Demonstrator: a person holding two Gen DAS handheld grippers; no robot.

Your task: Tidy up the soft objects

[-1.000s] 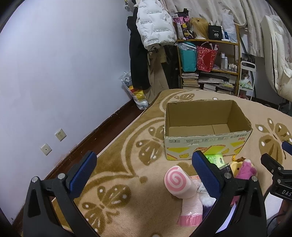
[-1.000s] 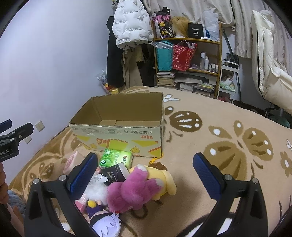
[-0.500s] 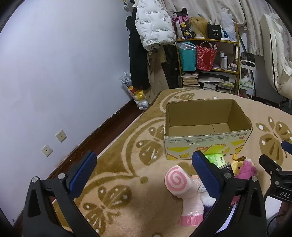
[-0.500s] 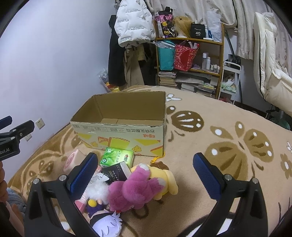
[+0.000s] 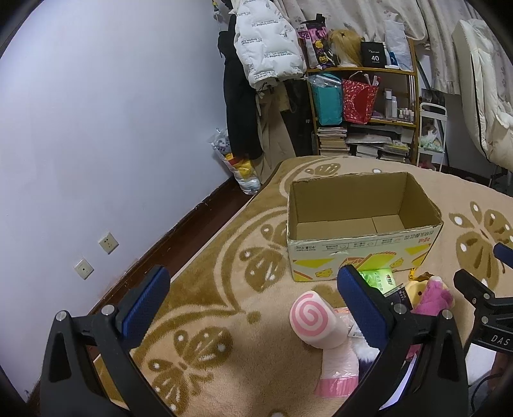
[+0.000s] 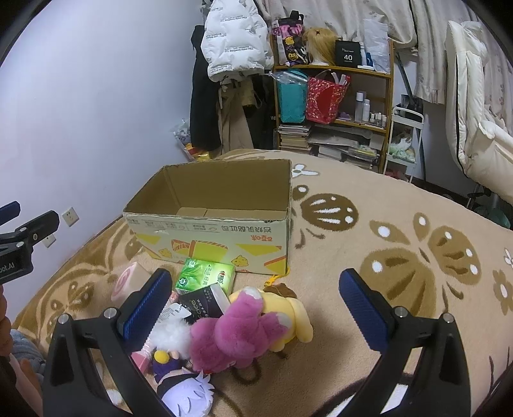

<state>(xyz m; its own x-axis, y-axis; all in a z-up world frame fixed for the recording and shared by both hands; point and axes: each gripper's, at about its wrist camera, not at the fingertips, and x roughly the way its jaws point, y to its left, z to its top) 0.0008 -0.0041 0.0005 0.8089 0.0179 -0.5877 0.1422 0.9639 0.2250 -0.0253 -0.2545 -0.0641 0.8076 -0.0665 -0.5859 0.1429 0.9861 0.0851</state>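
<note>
Both grippers — left gripper [image 5: 253, 296], right gripper [image 6: 255, 296] — hover with jaws spread wide, holding nothing. The fluffy magenta plush toy [image 6: 234, 336] lies at six o'clock of the empty cardboard box [image 6: 211, 229]; likely light and squashy — pinch its torso.

Home bedroom/living rm: a patterned beige-brown carpet [image 6: 400, 224] is covering the floor, coats incl. a white puffer jacket [image 6: 235, 41] are hanging at far wall, a wooden shelf [image 6: 333, 106] w/ books, bags & bottles is standing far centre, curtains [image 6: 352, 12] are hanging behind it, white bedding [image 6: 474, 106] is lying far right, wall sockets [image 5: 96, 253] are showing near left.
</note>
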